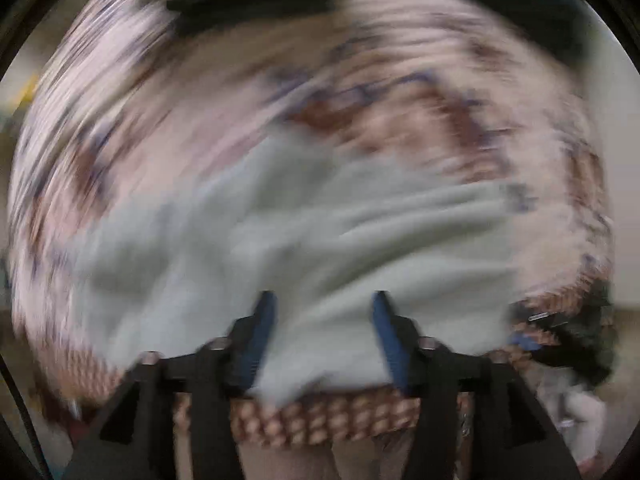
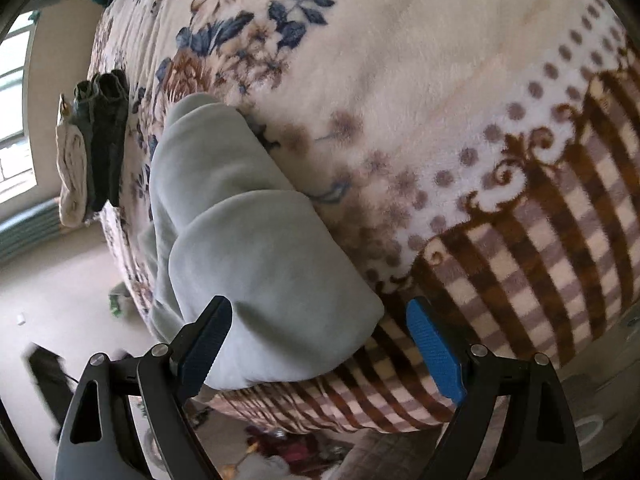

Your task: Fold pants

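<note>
While folded, pants (image 2: 256, 240) beneath right gripper (image 2: 320, 344).

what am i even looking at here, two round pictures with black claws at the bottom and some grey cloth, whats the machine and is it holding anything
There is no robot here: a person holds a two-finger gripper in each hand, and a fisheye camera on each one looks out along its fingers, which is why the pictures are round.

The blurred picture is from the left gripper; the sharp one is from the right gripper.

Both look down on a bed covered by a floral blanket with a brown checked border. On it lie pale grey pants, already partly folded. A small stack of folded clothes sits at the far edge.

Neither gripper holds anything. Both stand open, with the cloth seen between their blue pads but not pinched.
</note>
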`<state>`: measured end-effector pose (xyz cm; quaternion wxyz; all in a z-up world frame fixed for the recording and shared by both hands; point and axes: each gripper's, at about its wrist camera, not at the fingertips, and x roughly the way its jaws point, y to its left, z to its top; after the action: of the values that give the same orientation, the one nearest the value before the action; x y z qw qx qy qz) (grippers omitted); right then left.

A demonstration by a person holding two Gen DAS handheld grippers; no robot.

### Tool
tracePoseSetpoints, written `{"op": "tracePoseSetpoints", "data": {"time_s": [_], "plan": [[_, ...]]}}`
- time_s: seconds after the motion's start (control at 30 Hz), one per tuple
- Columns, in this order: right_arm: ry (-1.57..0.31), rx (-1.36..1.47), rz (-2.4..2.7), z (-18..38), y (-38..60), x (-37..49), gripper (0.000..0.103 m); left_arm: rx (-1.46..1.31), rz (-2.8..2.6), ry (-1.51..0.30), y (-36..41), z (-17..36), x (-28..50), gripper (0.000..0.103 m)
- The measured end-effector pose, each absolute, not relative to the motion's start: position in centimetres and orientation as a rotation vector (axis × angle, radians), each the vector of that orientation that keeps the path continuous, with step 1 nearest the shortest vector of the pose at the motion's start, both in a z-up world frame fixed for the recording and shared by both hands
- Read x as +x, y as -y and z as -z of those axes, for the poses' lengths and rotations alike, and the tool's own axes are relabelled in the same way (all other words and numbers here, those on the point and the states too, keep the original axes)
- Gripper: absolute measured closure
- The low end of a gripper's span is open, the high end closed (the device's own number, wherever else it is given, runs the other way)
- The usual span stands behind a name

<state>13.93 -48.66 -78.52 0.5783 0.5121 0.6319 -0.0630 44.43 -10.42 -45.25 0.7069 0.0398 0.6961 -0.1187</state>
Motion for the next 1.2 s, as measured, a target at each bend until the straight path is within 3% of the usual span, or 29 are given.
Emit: {"op": "tracePoseSetpoints", "data": {"time_s": [0.23, 0.43, 0.47, 0.5, 0.53, 0.63, 0.73, 0.77, 0.87, 1.07, 1.2], "plan": [[-1.499, 1.194, 0.096, 79.4, 49.4, 14.3, 0.012, 0.592, 0.813, -1.591, 30.3, 50.8, 48.2, 0.037], [-1.534, 1.152, 0.044, 79.8, 49.7, 15.9, 0.012, 0.959, 0.898, -1.664, 34.3, 57.0, 45.7, 0.037], [-1.539, 1.151, 0.038, 79.9, 49.6, 16.1, 0.012, 0.956, 0.899, -1.685, 34.4, 57.8, 45.6, 0.047], [-1.541, 1.153, 0.031, 80.1, 49.6, 16.2, 0.012, 0.945, 0.904, -1.712, 34.4, 58.4, 45.5, 0.066], [-1.546, 1.15, 0.028, 80.2, 49.4, 16.3, 0.012, 0.949, 0.898, -1.715, 34.4, 58.7, 45.5, 0.07], [-1.547, 1.164, 0.015, 80.4, 49.0, 16.6, 0.026, 0.974, 0.885, -1.674, 34.4, 58.6, 44.9, 0.08], [-1.515, 1.236, 0.001, 80.8, 48.7, 15.8, 0.063, 0.909, 0.846, -1.67, 33.7, 57.5, 44.9, 0.082], [-1.503, 1.246, 0.012, 80.7, 48.7, 15.6, 0.068, 0.887, 0.824, -1.666, 33.3, 57.1, 45.1, 0.083], [-1.482, 1.205, 0.004, 79.7, 48.0, 15.4, 0.072, 0.889, 0.81, -1.656, 32.3, 56.6, 45.4, 0.083], [-1.535, 1.152, -0.059, 79.6, 47.4, 15.0, 0.072, 0.64, 0.77, -1.837, 30.7, 58.1, 48.4, 0.083], [-1.638, 1.088, -0.081, 80.4, 48.1, 14.0, 0.076, 0.639, 0.746, -1.817, 29.8, 57.5, 49.3, 0.083]]}}
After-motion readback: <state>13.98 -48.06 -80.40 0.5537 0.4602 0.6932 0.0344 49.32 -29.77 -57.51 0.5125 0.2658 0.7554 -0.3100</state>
